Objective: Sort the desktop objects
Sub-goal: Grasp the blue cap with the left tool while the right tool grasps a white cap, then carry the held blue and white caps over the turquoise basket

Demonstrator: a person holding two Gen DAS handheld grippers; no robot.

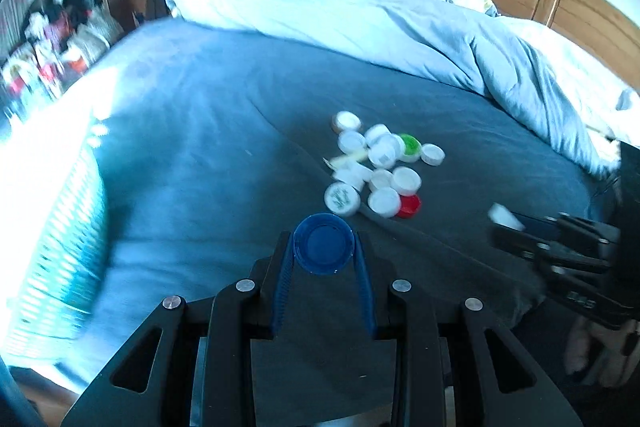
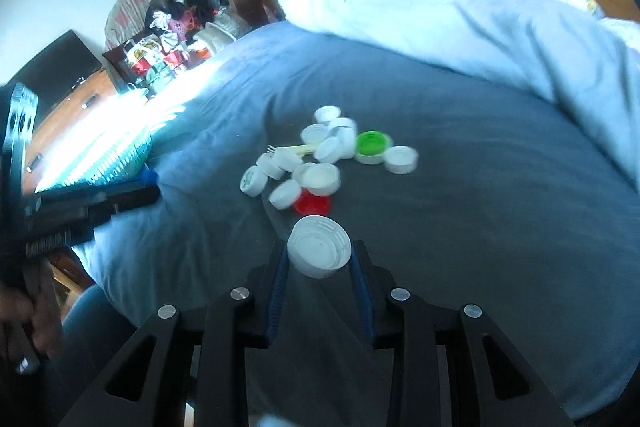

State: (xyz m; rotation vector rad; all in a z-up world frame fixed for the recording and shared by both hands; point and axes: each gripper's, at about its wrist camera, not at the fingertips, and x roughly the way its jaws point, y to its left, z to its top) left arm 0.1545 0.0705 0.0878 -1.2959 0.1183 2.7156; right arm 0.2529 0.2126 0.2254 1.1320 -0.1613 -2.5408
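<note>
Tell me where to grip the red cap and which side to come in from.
Grip the red cap across its rim, probably from its near, open side. It lies flat on the bed at the pile's near edge, with white caps overlapping its far side, so only the near rim is clear for fingers.

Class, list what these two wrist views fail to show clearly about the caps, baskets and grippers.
- Teal basket: left wrist view, washed out by glare, contents unseen.
- Red cap: right wrist view, half hidden under white caps.
- Green print on one white cap: blurred, unreadable.
- Right gripper: cut off by the left view's edge.
</note>
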